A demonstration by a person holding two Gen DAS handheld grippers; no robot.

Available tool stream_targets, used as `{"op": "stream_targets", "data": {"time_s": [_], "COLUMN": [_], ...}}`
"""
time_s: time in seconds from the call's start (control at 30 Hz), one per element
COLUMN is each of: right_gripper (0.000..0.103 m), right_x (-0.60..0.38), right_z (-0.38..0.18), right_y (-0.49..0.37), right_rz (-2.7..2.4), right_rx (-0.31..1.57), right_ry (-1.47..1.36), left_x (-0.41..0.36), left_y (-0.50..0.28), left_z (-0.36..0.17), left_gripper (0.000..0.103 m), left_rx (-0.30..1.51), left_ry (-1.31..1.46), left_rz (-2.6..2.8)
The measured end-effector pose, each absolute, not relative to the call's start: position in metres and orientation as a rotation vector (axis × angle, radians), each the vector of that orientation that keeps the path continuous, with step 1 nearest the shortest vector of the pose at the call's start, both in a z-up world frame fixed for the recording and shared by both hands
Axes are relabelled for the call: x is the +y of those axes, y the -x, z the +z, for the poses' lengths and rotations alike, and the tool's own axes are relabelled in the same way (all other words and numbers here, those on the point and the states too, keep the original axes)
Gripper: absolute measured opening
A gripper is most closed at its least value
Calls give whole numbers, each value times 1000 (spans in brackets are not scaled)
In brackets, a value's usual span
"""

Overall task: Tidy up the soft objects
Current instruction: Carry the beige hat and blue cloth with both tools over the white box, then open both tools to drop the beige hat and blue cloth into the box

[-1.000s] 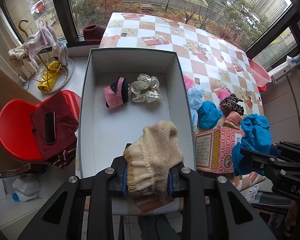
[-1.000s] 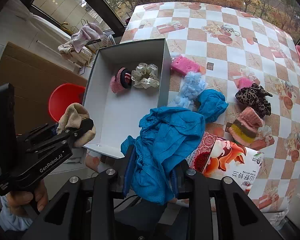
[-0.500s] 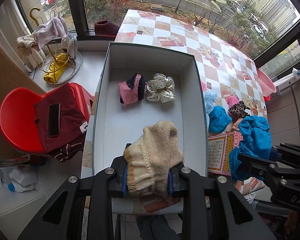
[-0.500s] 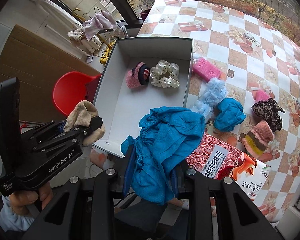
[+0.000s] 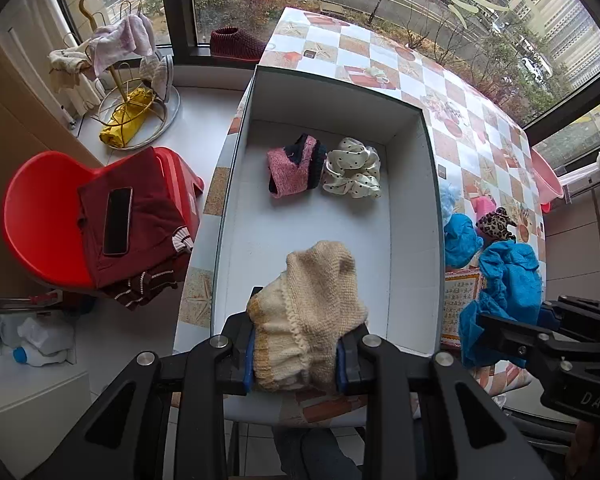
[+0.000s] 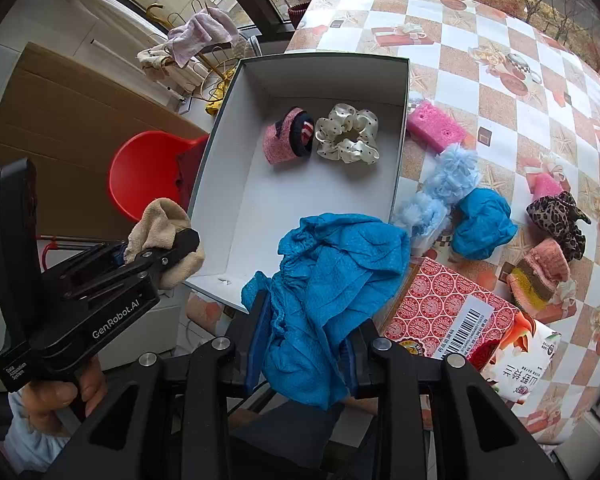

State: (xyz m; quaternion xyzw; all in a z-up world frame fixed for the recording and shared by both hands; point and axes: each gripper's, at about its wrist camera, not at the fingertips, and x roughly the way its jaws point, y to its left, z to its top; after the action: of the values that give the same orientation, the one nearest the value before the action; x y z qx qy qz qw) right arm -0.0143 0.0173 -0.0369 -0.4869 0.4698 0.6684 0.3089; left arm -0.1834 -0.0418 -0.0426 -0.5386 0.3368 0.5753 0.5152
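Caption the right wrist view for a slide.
Right gripper holds blue cloth near white box; left gripper holds beige knit.

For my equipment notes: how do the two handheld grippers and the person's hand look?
Both the left gripper and right gripper are matte black with silver bolts and blue pads inside the jaws. White lettering reads "GenRobot.AI". A bare hand shows with a light blue sleeve.

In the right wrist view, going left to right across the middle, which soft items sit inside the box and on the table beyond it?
pink knit item → cream polka-dot scrunchie → pink sponge → light blue fluffy item → crumpled blue cloth → leopard-print scrunchie
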Motion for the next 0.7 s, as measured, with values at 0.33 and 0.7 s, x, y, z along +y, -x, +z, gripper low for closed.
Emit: {"op": "stream_targets", "data": {"time_s": [0.33,0.7], "right_gripper": [32,33], "right_x": [18,18], "right_z": [-49,-57], "right_y": [30,40], "right_rz": [1777,1781], "right_rx": [1257,1258], "right_ry": [1332,1365], "left_x": [-40,-40], "left_y": [175,172], "left_z": [-56,-66], "left_gripper": [31,32], "left_rx": [856,886], "left_ry": [1303,1318], "left_rz": [1346,1327]}}
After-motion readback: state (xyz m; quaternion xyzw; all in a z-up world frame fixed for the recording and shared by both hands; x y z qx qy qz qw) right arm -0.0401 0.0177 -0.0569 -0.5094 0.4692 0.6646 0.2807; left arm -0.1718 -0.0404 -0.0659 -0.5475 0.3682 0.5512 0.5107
